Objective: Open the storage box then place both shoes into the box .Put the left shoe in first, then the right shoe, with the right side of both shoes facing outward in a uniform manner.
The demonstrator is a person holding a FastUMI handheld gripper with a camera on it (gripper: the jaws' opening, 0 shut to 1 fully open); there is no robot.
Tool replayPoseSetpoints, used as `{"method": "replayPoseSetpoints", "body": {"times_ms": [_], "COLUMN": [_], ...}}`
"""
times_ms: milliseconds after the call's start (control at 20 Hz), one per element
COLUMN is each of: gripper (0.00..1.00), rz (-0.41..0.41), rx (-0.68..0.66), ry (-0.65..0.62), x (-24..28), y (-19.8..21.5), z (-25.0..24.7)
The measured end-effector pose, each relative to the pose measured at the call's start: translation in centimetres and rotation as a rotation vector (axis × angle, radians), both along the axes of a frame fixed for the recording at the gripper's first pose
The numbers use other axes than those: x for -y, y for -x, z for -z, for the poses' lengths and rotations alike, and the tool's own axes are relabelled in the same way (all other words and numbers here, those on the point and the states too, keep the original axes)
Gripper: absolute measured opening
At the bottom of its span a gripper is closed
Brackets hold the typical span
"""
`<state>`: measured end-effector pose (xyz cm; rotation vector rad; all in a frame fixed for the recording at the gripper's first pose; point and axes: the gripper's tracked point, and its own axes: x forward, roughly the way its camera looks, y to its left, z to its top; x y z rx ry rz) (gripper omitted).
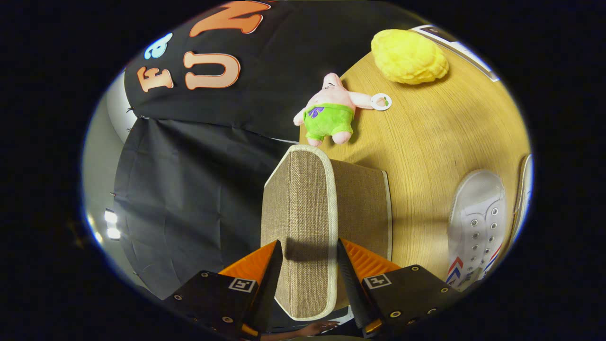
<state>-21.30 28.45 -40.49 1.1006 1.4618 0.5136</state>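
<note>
Gripper seen with fingers spread apart, woven lid standing between them; contact of both fingers with lid cannot be told. Round wooden table, pale grain, lies beyond. Storage box, brown coarse-weave fabric with pale piped edges, stands on table just behind lid. White canvas shoe, metal eyelets, red-blue stripes, lies beside box. Yellow lumpy plush at far table edge. Pink star plush in green shorts lies near box.

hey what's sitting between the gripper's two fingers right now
In the gripper view, the storage box's woven fabric lid stands edge-on between the fingers of the gripper, and both appear to press on it.
</note>
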Motion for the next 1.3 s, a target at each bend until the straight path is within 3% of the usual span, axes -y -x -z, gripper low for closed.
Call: {"method": "replayPoseSetpoints", "body": {"times_ms": [200,250,550,850,1050,1300], "gripper": [0.56,0.49,0.26,0.04,0.02,0.05], "rz": [0.044,0.052,-0.056,-0.025,-0.014,-0.065], "rx": [0.036,0.04,0.011,0.023,0.089,0.206], "ry": [-0.048,-0.067,0.061,-0.054,-0.109,-0.144], "x": [0.5,0.1,-0.9,-2.4,-4.0,-9.1], "y": [-1.6,-1.9,0.7,-0.9,-3.5,-6.2], "z": [-2.2,-2.7,0.5,-3.8,-8.5,-14.0]}}
